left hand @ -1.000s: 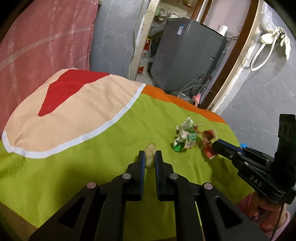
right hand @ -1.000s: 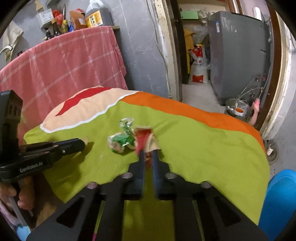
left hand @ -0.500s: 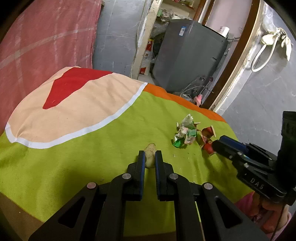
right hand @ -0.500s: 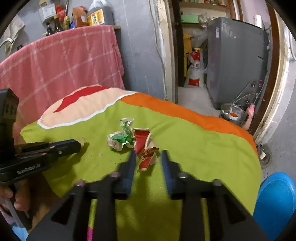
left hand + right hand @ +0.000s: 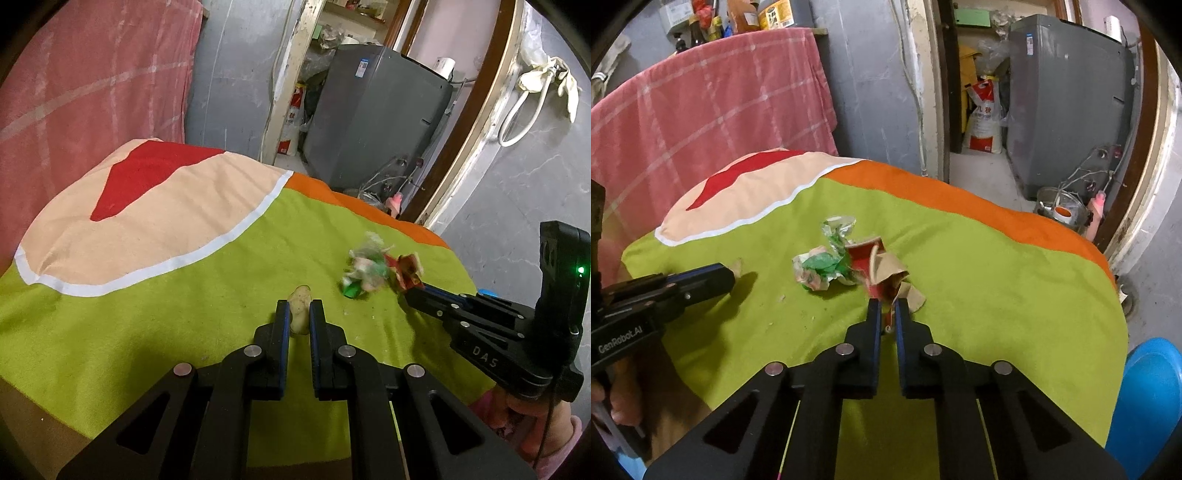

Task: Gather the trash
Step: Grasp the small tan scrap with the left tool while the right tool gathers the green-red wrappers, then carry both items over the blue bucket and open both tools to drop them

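Green cloth (image 5: pixel 979 266) carries the litter. The left gripper (image 5: pixel 298 314) is clamped on a pale scrap (image 5: pixel 300 308); the right gripper (image 5: pixel 887 314) pinches the crushed red paper cup (image 5: pixel 882 273). A crumpled green wrapper (image 5: pixel 820 267) lies loose beside it, and nothing looks binned yet.

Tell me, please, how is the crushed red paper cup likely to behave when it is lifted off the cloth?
The crushed red paper cup looks torn and flattened, so it is probably light and limp, sagging rather than holding shape. The right gripper pinches only a flap, which might tear. It lies against the green crumpled wrapper, which may drag along.
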Demonstrator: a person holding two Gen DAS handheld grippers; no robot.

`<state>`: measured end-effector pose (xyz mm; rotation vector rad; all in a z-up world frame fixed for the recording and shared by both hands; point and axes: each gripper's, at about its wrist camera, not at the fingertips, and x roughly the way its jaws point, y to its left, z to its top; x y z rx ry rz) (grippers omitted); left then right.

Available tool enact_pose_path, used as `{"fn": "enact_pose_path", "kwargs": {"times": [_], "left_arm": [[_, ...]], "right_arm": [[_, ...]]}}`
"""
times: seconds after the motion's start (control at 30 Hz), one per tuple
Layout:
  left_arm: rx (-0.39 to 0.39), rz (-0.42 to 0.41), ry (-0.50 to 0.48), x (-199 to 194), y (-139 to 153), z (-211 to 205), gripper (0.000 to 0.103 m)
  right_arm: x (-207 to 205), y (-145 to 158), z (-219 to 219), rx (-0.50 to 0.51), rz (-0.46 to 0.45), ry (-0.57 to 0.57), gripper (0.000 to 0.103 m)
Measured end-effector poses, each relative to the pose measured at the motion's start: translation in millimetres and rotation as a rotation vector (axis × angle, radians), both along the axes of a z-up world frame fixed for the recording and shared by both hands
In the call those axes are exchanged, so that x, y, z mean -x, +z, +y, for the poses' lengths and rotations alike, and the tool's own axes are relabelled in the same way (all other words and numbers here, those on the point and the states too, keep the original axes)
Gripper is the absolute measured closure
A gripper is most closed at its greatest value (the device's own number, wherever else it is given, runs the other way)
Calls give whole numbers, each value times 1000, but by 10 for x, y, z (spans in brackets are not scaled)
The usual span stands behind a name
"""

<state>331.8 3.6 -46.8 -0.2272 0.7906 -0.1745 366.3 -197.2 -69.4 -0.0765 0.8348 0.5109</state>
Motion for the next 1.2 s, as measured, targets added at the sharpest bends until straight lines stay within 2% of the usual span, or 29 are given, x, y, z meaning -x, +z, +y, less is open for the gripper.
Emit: {"fn": "enact_pose_path", "kwargs": {"times": [0.33, 0.47, 0.5, 0.53, 0.6, 0.83, 1.03, 1.2], "left_arm": [[-4, -5, 26, 23, 36, 10, 95], [-7, -13, 38, 43, 66, 25, 95], [-9, -17, 40, 56, 78, 26, 95], [-10, -20, 42, 68, 88, 22, 95], [-10, -25, 47, 77, 101, 41, 95], [14, -24, 72, 57, 95, 143, 95], [30, -17, 77, 44, 87, 196, 95], [31, -16, 77, 49, 98, 205, 95]], "right_arm": [[51, 119, -25, -57, -47, -5, 98], [5, 122, 58, -54, -32, 19, 95], [-8, 114, 86, -52, -23, 26, 87], [-18, 108, 106, -54, -17, 31, 66], [-23, 118, 141, -72, -14, 47, 52], [-169, 111, 364, -36, -3, 69, 50], [-276, -25, 489, 19, 18, 69, 52], [-268, -44, 505, 19, 15, 93, 78]]}}
